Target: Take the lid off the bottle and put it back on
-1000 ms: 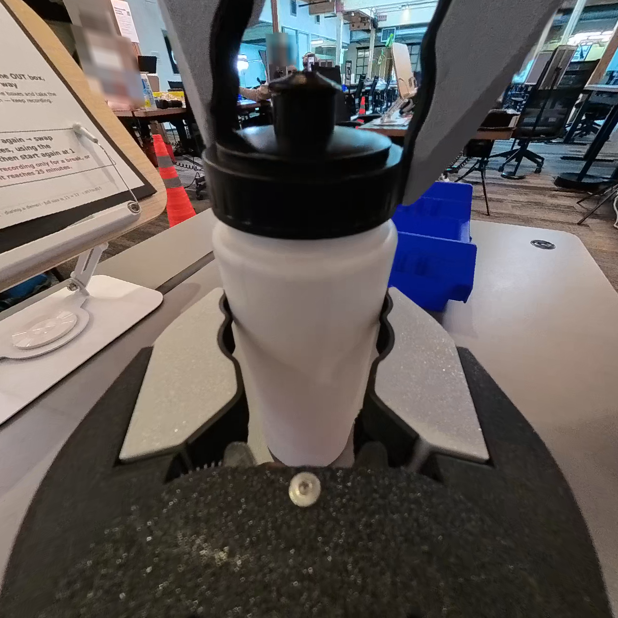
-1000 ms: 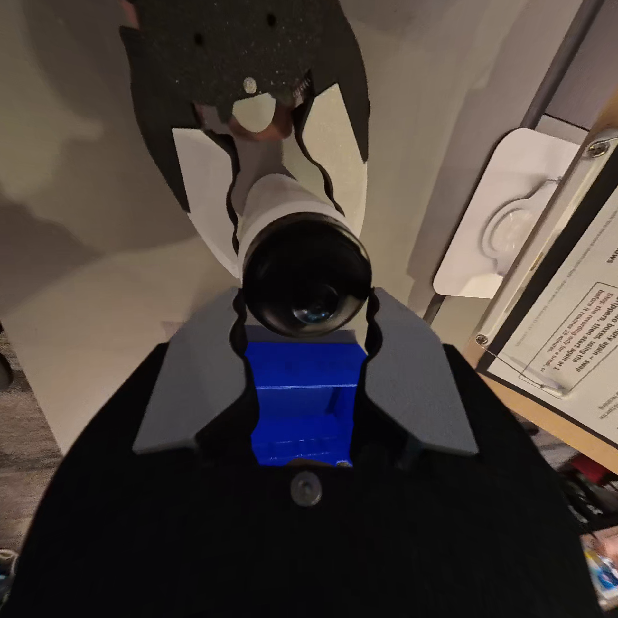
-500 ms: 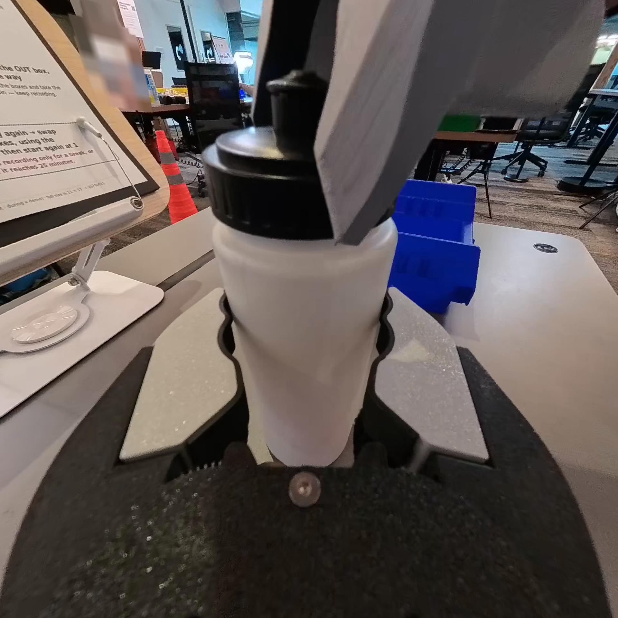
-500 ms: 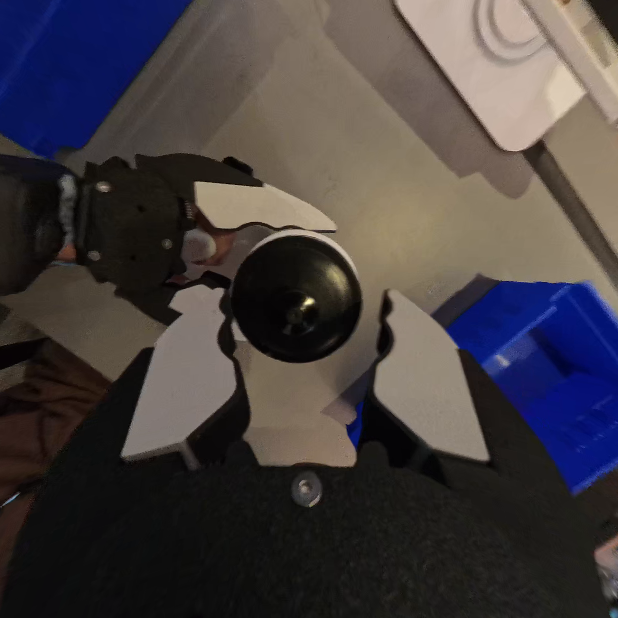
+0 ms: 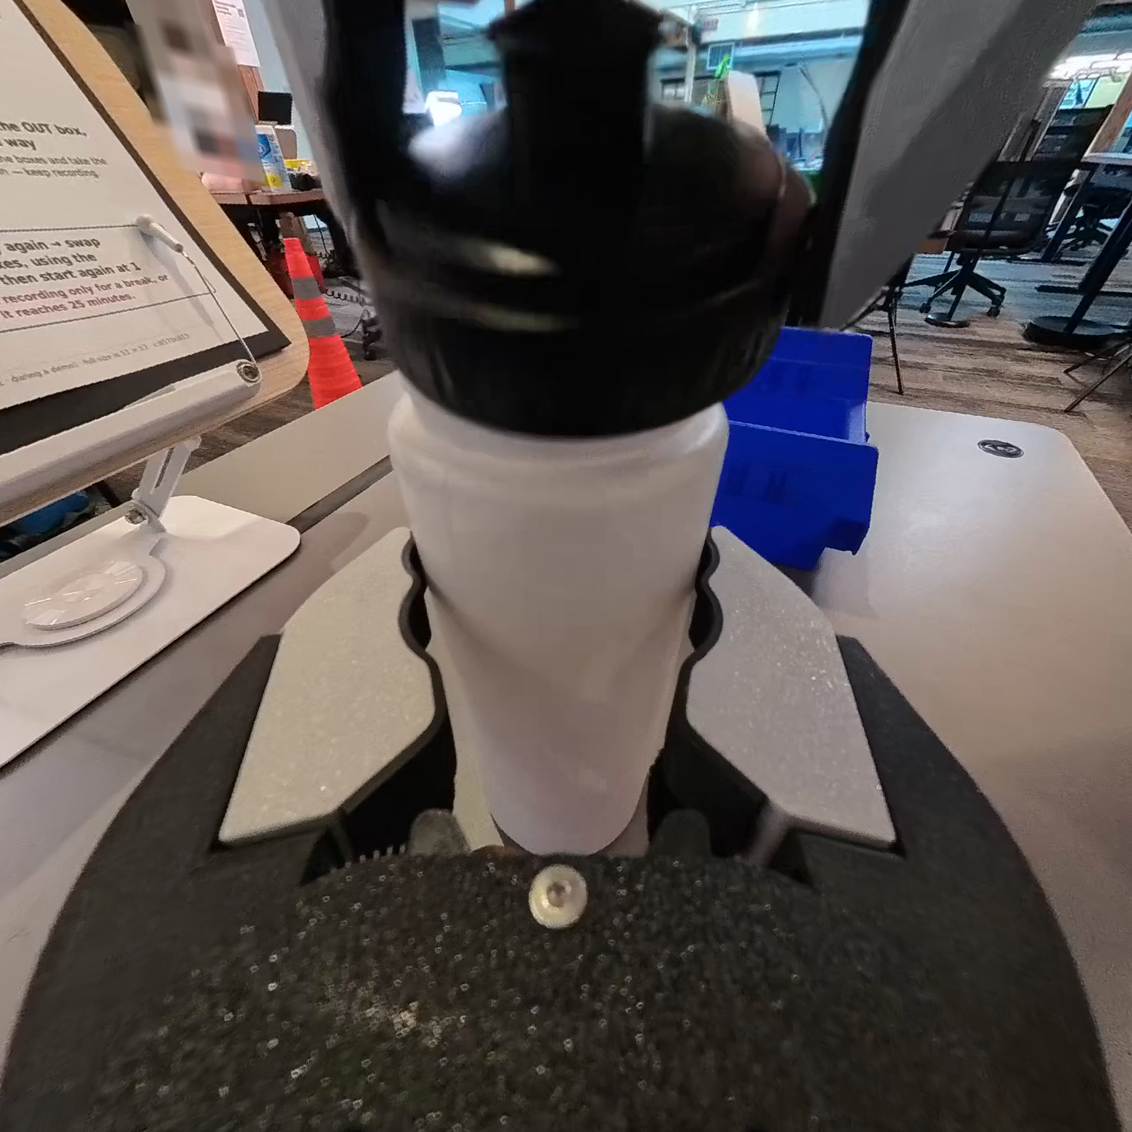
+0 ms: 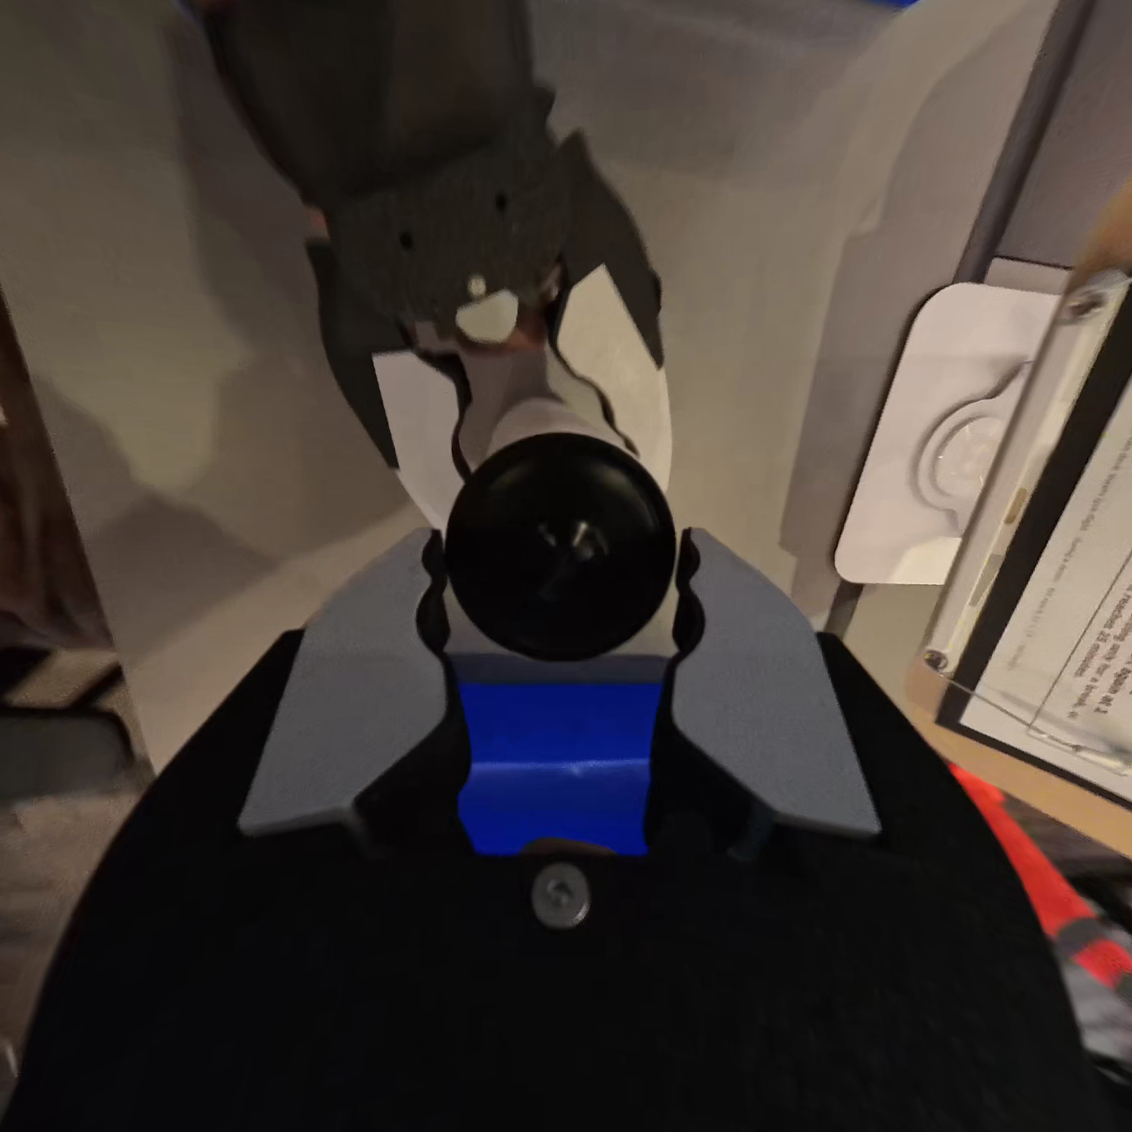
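In the left wrist view, the white bottle [image 5: 554, 612] is held upright over the table [image 5: 980, 582], clamped at its body by the left gripper [image 5: 557, 588]; the black lid [image 5: 576, 269] sits tilted on the neck, so it is judged loosened or being reseated, not yet screwed home. In the right wrist view, the lid [image 6: 560, 545] is gripped at its rim between the right gripper [image 6: 558, 569] pads. A printed sign [image 5: 92, 245] is noted; its wording is withheld.

White bottle [image 5: 551, 612] with a black lid [image 5: 569, 294]. Blue bin [image 5: 796, 465]. Orange cone [image 5: 321, 343] with grey bands. Pale grey counter [image 5: 980, 612]. White stand [image 5: 202, 551] carrying a wood-edged board [image 5: 288, 343]. Grey, speckled fingers [image 5: 343, 692] on black bodies.
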{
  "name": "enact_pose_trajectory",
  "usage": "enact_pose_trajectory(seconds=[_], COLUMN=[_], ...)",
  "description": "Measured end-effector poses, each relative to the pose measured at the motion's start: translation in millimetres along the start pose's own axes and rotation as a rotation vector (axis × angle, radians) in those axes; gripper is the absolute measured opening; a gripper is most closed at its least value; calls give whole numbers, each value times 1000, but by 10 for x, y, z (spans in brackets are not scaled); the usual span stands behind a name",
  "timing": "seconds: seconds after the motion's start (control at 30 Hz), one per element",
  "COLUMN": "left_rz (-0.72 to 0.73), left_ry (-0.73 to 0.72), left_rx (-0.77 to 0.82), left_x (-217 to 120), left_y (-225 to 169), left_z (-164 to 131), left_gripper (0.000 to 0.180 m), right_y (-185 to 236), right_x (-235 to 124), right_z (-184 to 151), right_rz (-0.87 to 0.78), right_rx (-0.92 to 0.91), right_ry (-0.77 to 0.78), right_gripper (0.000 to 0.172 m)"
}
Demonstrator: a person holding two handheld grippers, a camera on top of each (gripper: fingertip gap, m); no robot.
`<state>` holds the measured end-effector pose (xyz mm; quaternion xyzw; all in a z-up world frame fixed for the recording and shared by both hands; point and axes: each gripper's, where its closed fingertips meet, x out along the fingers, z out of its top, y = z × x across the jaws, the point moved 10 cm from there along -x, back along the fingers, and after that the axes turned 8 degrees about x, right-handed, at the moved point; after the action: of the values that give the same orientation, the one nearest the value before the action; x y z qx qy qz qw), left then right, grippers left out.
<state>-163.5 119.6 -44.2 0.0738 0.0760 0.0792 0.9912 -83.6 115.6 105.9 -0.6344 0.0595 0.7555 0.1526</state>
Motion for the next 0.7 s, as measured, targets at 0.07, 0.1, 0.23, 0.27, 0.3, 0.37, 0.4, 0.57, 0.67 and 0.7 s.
enact_pose_trajectory(seconds=[0.07,0.1,0.23,0.27,0.3,0.37,0.4,0.57,0.67,0.7], left_rz=[-1,-1,0,0,0,0,0,-1,-2,-2], left_ry=[1,1,4,5,5,4,4,6,8,7], left_rx=[-2,-1,-1,0,0,-1,-2,0,1,2], left_x=[1,2,1,0,0,1,1,0,-1,-2], left_y=[4,4,1,1,1,2,2,3,2,2], left_z=[-1,-2,2,2,2,1,0,1,2,2], left_gripper=[84,84,84,84,84,84,84,84,84,84], right_y=[20,43,95,126,170,293,354,538,490,457], right_x=[-108,-156,-246,-257,-264,-256,-241,-49,115,169], right_z=[-20,-51,-226,-265,-297,-340,-357,-386,-442,-466], right_rz=[-19,-28,-167,-198,-226,-257,-282,-423,-438,-444], right_rx=[76,94,227,253,268,267,256,260,339,358], right_ry=[-96,-130,-194,-214,-236,-280,-302,-447,-561,-596], right_gripper=[75,80,81,81,83,85,89,92,96,97])
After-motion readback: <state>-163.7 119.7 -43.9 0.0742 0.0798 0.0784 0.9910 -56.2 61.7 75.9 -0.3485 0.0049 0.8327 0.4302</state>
